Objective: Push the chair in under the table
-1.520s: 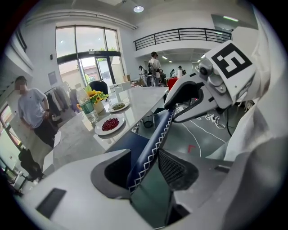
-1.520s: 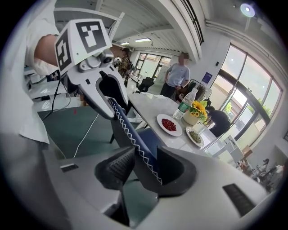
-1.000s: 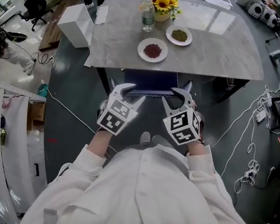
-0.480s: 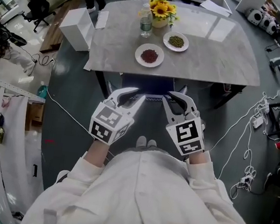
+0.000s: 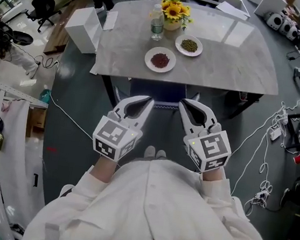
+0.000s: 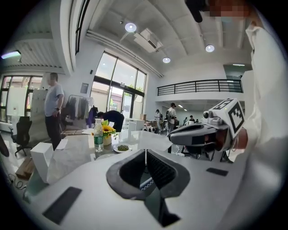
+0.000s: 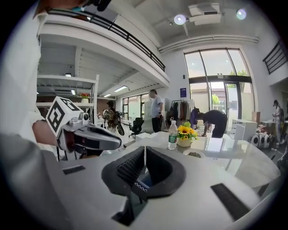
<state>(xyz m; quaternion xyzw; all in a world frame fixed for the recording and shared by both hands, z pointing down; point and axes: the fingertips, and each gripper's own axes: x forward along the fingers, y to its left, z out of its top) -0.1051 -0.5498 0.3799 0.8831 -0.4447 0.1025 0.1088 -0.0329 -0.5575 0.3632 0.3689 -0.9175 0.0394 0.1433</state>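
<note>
1. Chair (image 5: pixel 159 92): the dark blue chair sits under the near edge of the tabletop (image 5: pixel 228 61), centred between the 2 near table legs. Only a strip of it shows beyond the tabletop edge.

2. Left gripper (image 5: pixel 148 101): you hold it in front of your body, pointing toward the chair. Its jaws are closed tip to tip, with nothing between them.

3. Right gripper (image 5: pixel 183 104): you hold it beside the left gripper, apart from it and pointing the same way. Its jaws are closing, the tips have all but met, and nothing is between them.

4. In the head view, both sets of tips lie just short of the visible strip of chair. No view shows whether they touch it. Both gripper views look out level across the tabletop.

5. Tabletop contents, all on the far left half:
- 1 water bottle (image 5: pixel 157 26) beside a pot of sunflowers (image 5: pixel 173 8).
- 1 plate (image 5: pixel 148 58) of red grains, nearest you.
- 1 plate (image 5: pixel 200 48) of green grains, just behind it to the right.
- 1 white box (image 5: pixel 85 27) at the left corner.
</note>
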